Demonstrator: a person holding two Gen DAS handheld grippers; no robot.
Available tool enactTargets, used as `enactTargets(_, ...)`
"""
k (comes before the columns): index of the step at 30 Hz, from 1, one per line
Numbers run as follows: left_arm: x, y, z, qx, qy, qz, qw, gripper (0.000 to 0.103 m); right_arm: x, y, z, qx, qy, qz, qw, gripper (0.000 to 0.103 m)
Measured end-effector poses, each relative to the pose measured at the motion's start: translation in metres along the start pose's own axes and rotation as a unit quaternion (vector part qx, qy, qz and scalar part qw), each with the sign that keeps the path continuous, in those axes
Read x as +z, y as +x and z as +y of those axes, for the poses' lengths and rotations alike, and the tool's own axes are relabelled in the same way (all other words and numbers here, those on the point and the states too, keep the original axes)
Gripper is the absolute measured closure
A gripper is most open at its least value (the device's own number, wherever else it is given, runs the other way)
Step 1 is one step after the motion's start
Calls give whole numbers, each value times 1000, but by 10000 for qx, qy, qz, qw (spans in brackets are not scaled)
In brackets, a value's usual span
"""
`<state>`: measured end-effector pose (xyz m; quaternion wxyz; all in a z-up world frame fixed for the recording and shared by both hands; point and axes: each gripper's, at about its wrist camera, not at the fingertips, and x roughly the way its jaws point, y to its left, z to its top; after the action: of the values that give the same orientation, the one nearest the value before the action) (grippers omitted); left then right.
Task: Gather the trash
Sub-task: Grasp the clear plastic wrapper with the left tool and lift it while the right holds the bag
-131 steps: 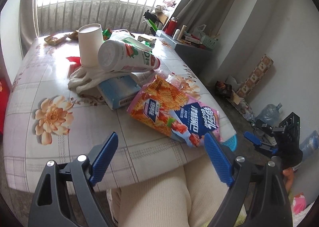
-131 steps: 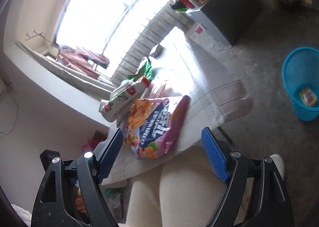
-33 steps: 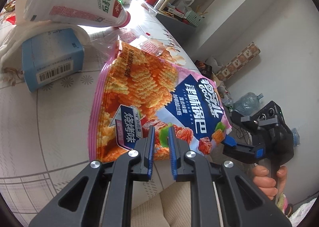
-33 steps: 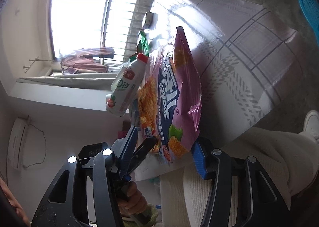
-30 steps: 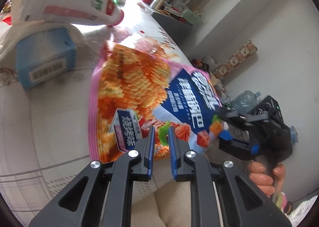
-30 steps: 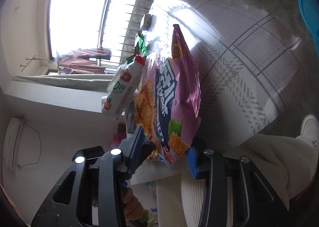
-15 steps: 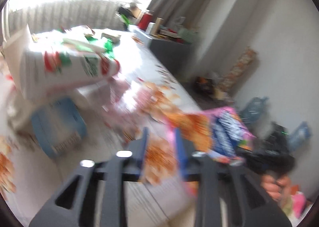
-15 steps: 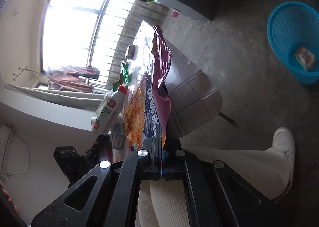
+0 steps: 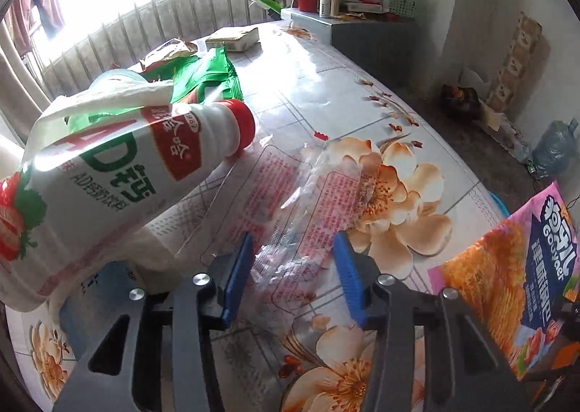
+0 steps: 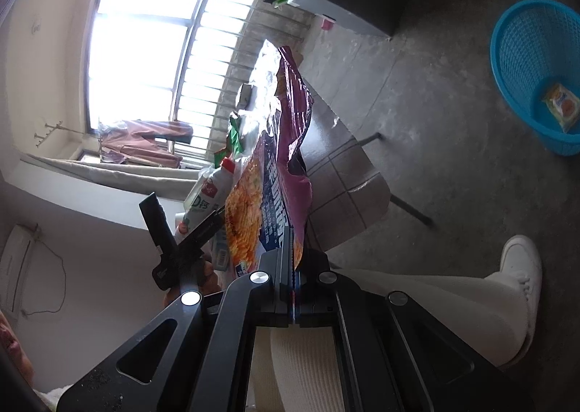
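Observation:
My right gripper [image 10: 291,256] is shut on the lower edge of the pink and orange chips bag [image 10: 268,176], which stands up from its jaws off the table's corner. The left wrist view shows the same bag [image 9: 507,285] at the far right. My left gripper [image 9: 291,278] is open, its blue pads [image 9: 237,278] bare, low over a clear plastic wrapper [image 9: 301,194] with red print that lies flat on the flowered table [image 9: 344,93]. A white drink bottle [image 9: 119,173] with a red cap leans close on its left.
A blue mesh basket [image 10: 533,60] stands on the grey floor to the right, with a small orange packet [image 10: 561,105] inside. A green bag [image 9: 206,78] and a flat box [image 9: 233,38] lie further back on the table. The person's cream-trousered leg and white shoe [image 10: 522,259] are below.
My left gripper let go of the chips bag, opened and swung left over the clear wrapper. My right gripper shut on the bag's edge and drew it off the table.

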<state>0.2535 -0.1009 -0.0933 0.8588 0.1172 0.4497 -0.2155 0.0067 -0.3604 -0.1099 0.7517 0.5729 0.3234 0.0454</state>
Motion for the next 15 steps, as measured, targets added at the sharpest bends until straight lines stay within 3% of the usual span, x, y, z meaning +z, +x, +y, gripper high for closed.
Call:
enactTargets(4,-1,1,9,122,-133,-55,9998,89,5,-4,-7,122,49,-29,9999,103)
enactTargets(7,0,-1,15,96,-231,-59,9997,103,8,-9,-9,193,75,-94,9997,103)
enactTargets(10,-3,-4,14,22,-241,-116,9996,103,6,-18,-10,255,116,-181,9994,103)
enactTargets(15,-23,-20,-8,-509,32,-27,9987,103,8,-33,-10,263,116,-315,9991,103)
